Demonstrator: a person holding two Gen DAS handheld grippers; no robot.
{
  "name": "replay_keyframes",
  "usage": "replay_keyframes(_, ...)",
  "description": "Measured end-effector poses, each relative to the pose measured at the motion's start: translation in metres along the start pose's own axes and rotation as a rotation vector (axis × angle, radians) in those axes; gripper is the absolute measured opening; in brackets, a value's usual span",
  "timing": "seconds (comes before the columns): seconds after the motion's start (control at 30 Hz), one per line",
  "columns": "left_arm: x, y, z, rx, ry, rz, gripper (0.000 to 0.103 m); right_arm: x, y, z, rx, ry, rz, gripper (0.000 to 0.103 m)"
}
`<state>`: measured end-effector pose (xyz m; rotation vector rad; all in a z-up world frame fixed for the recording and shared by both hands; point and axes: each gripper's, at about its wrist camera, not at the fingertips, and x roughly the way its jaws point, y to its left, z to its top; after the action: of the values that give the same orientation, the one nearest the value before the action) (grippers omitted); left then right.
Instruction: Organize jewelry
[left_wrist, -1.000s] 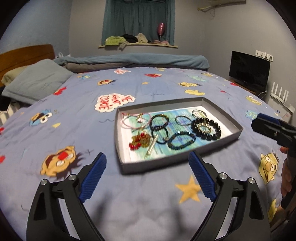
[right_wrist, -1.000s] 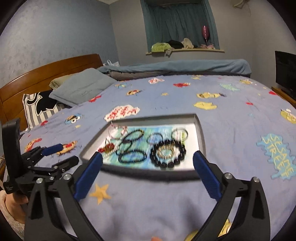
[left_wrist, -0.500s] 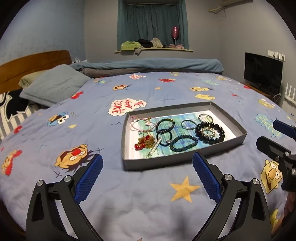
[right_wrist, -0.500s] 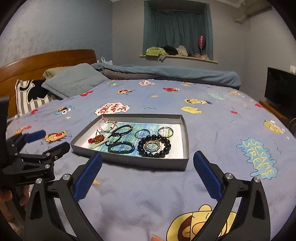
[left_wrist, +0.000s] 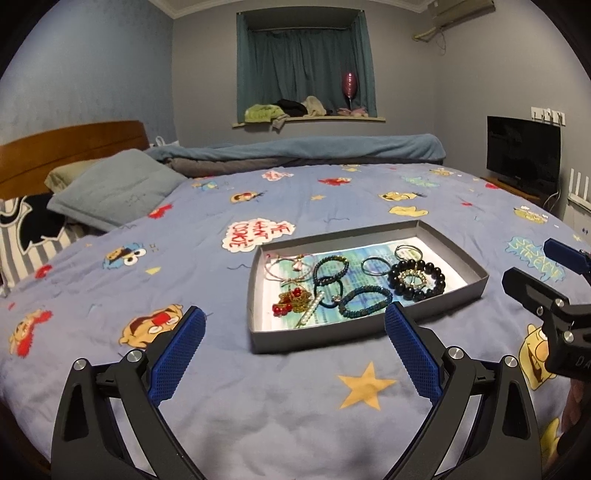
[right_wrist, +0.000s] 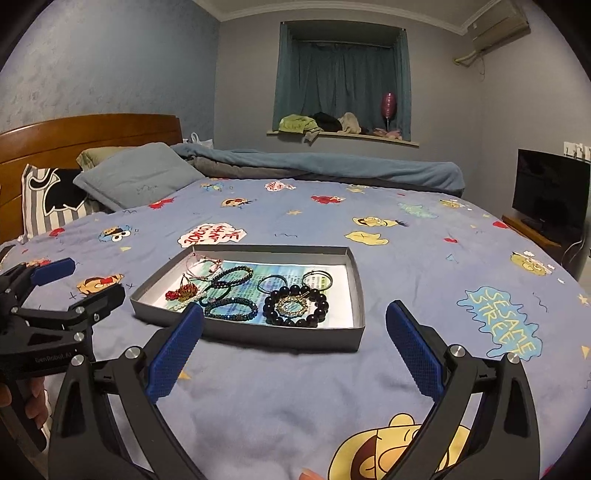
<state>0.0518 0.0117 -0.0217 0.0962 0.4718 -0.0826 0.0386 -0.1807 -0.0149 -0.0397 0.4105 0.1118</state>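
A shallow grey tray (left_wrist: 369, 331) (right_wrist: 255, 334) lies on the blue cartoon bedspread. It holds several pieces: a black bead bracelet (left_wrist: 416, 280) (right_wrist: 295, 305), dark braided bracelets (left_wrist: 364, 302) (right_wrist: 231, 308), thin rings (left_wrist: 375, 266), a pink cord bracelet (left_wrist: 288, 267) and a red and gold charm (left_wrist: 293, 301) (right_wrist: 181, 292). My left gripper (left_wrist: 293, 354) is open and empty, short of the tray's near left corner. My right gripper (right_wrist: 293, 349) is open and empty, in front of the tray's near wall. Each gripper shows at the edge of the other's view, the right one (left_wrist: 546, 275) and the left one (right_wrist: 74, 282).
A grey pillow (left_wrist: 114, 190) and a striped pillow (left_wrist: 26, 236) lie at the wooden headboard on the left. A rolled blanket (left_wrist: 303, 155) runs along the far side of the bed. A black TV (left_wrist: 522, 151) stands at the right.
Both grippers have pulled back and tilted up from the tray, so it sits smaller and farther in both views. Both stay open and empty.
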Motion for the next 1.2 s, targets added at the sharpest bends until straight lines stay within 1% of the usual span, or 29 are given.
replay_keyframes(0.1,-0.0008,0.0002,-0.0016,0.002,-0.01,-0.002,0.097,-0.0004,-0.0008,0.0006,0.004,-0.006,-0.003,0.097)
replay_keyframes(0.37,0.0017,0.0003,-0.0031,0.005,0.011,-0.016,0.097,-0.0002,0.0029,-0.0001,-0.002,-0.004,0.0,0.097)
replay_keyframes(1.2,0.0018,-0.002,-0.0062,0.01,0.019,-0.026,0.097,0.0029,0.0051,0.0001,-0.005,0.003,0.001,0.097)
